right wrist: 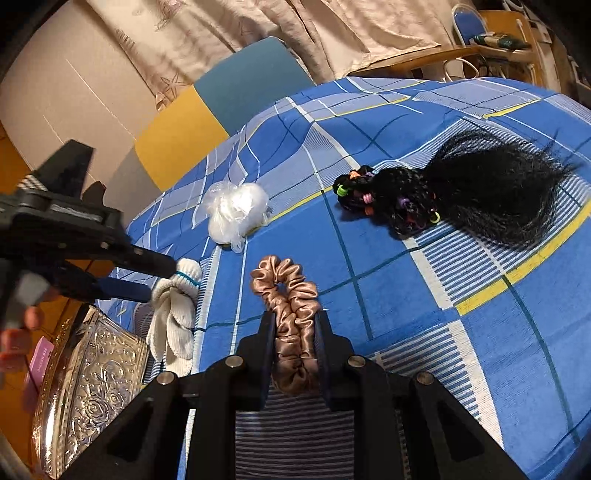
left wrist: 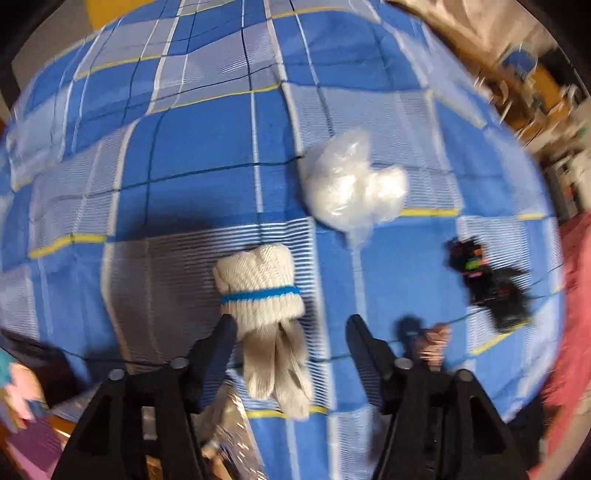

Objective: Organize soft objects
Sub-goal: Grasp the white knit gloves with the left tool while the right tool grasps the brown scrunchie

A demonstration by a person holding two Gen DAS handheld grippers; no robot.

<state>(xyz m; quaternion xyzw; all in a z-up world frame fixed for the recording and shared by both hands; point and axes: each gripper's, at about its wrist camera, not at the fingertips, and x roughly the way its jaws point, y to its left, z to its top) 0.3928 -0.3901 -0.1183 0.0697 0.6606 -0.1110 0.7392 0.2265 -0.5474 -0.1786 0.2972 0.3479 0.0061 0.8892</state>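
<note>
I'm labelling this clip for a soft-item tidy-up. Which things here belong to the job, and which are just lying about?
Belongs to the job:
- rolled white gloves, between the open left gripper fingers
- satin scrunchie, clamped in the right gripper
- white plastic bundle
- black hairpiece
- embossed metal tray, probably

Just lying about:
- plaid bedsheet
- curtain
- chair
</note>
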